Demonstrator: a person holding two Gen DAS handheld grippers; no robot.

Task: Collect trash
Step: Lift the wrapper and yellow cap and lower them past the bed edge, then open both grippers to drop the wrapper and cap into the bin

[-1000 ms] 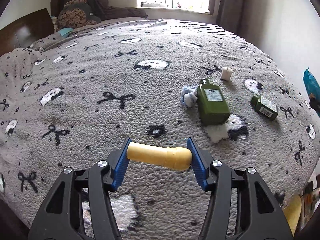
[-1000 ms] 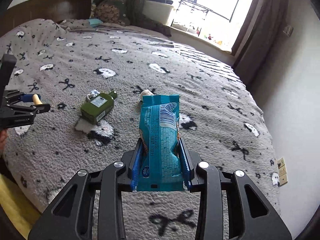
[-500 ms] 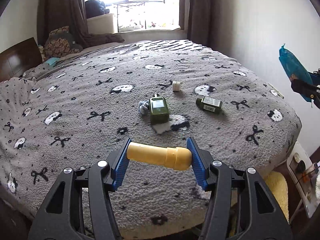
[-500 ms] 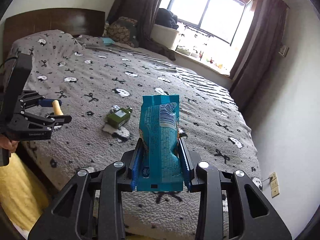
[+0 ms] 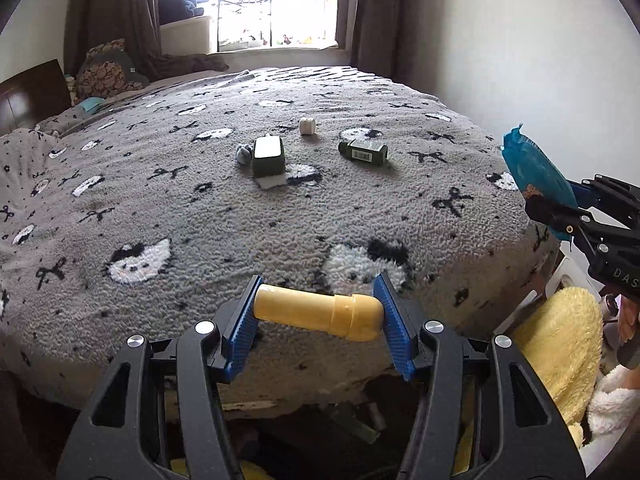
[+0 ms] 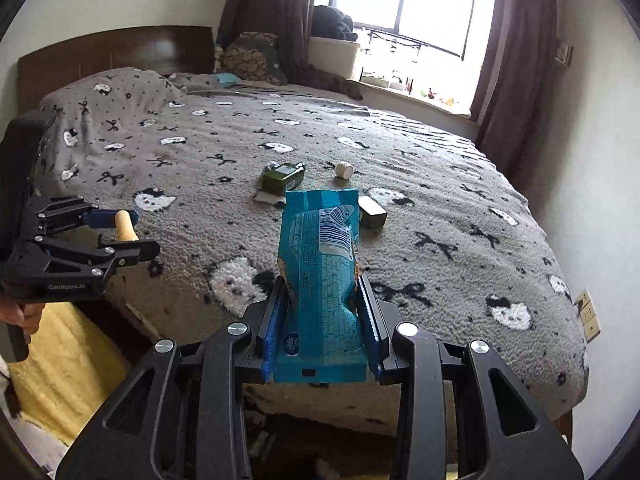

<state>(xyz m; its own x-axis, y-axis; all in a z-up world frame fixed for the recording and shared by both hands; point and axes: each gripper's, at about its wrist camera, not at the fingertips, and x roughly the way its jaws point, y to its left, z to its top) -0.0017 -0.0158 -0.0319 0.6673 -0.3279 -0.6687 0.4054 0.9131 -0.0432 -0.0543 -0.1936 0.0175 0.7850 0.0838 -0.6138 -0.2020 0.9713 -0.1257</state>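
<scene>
At the foot of the bed (image 5: 280,216), left claw (image 5: 318,312) was clamped end-to-end on the yellow tube (image 5: 316,311) and right claw (image 6: 322,312) pinched the blue wrapper (image 6: 320,264); best was steady grip, level carry to a bin, none in view.

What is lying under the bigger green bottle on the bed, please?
Under the bigger green bottle a white flat piece sticks out at its near end, lying on the grey blanket. How far it reaches beneath is hidden. A small crumpled grey-blue thing lies beside the bottle.
</scene>
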